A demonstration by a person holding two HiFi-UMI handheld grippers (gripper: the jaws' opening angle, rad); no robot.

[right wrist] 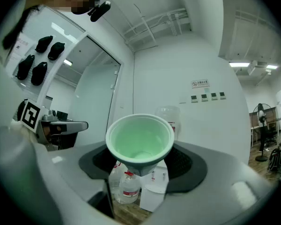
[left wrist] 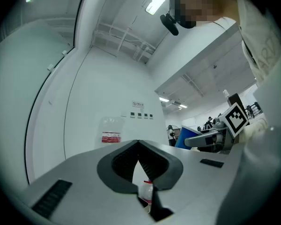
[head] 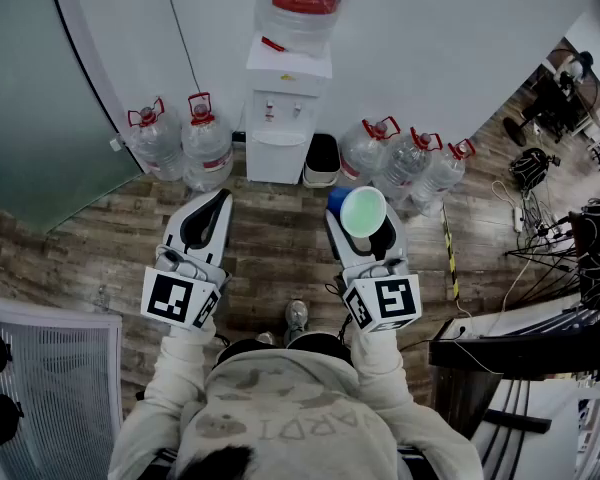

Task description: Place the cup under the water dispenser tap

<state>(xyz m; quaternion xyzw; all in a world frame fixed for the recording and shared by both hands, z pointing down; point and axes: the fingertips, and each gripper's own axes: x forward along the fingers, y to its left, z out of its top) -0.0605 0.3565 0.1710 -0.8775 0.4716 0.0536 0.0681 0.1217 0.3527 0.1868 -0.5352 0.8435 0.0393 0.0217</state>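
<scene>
A cup (head: 363,211), pale green inside and blue outside, stands upright and empty between the jaws of my right gripper (head: 368,240), which is shut on it. In the right gripper view the cup (right wrist: 139,139) fills the middle, with the gripper (right wrist: 141,167) clasping its lower part. The white water dispenser (head: 278,118), a big bottle (head: 305,3) on top, stands against the wall ahead, well beyond the cup. Below the cup, the dispenser (right wrist: 152,191) shows in the right gripper view. My left gripper (head: 217,200) is held beside the right one, shut and empty (left wrist: 138,146).
Two water bottles (head: 185,146) stand on the wooden floor left of the dispenser, three more (head: 405,160) to its right. A black bin (head: 323,158) sits against its right side. A glass partition (head: 40,98) is at left, desks and cables (head: 540,258) at right.
</scene>
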